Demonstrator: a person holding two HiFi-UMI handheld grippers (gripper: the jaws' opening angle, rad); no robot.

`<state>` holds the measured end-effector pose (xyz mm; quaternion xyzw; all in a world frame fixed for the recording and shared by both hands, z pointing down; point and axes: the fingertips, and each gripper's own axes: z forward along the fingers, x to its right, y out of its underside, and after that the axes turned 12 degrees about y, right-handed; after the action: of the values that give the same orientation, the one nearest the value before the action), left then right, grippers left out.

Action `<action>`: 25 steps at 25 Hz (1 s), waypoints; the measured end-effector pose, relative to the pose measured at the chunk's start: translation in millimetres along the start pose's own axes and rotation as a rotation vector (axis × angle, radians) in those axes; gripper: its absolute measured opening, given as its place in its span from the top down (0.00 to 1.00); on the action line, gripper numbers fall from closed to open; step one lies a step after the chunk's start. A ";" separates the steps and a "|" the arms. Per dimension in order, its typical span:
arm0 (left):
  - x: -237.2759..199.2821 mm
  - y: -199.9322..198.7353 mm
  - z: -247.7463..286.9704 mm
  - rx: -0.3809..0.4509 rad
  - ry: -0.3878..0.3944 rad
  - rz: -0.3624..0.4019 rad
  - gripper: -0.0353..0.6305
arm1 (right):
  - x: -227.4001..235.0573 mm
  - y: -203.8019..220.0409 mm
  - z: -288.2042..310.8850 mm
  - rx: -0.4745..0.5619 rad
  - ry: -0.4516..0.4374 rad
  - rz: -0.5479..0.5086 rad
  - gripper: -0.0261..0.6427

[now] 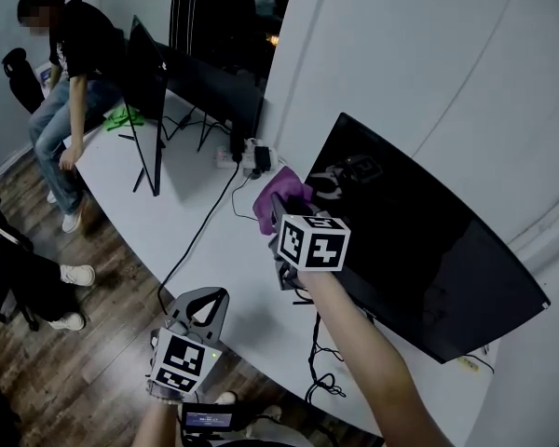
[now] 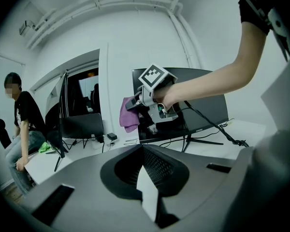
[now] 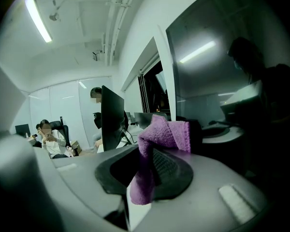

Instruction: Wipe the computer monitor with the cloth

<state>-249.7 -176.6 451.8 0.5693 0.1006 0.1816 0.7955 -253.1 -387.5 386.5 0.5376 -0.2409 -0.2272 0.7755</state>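
Over white desk (image 1: 214, 250), head view: right gripper (image 1: 284, 208) clenched on purple cloth (image 1: 281, 189), touching or just beside monitor (image 1: 429, 240) at its left end; screen's long axis runs rightward from cloth

Left gripper view: left gripper (image 2: 143, 149) closed, empty, off desk's near edge, farther from monitor

Right gripper view: cloth bunched between jaws, dark screen immediately right

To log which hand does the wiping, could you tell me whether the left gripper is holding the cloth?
No, the left gripper is shut on nothing, while the purple cloth is clamped in the right gripper.
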 end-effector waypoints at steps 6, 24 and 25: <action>6.3 -11.6 3.3 0.012 0.012 0.024 0.94 | 3.3 -37.1 -12.9 0.061 0.002 0.018 0.86; 18.3 -39.1 4.9 0.045 0.022 0.078 0.94 | 5.4 -141.7 -45.4 0.227 -0.009 0.086 0.86; 19.0 -40.4 4.9 0.046 0.022 0.082 0.94 | 6.1 -147.3 -47.4 0.236 -0.010 0.090 0.86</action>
<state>-223.5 -184.7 416.2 0.5890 0.0899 0.2179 0.7730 -232.9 -403.9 233.8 0.6127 -0.2937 -0.1649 0.7150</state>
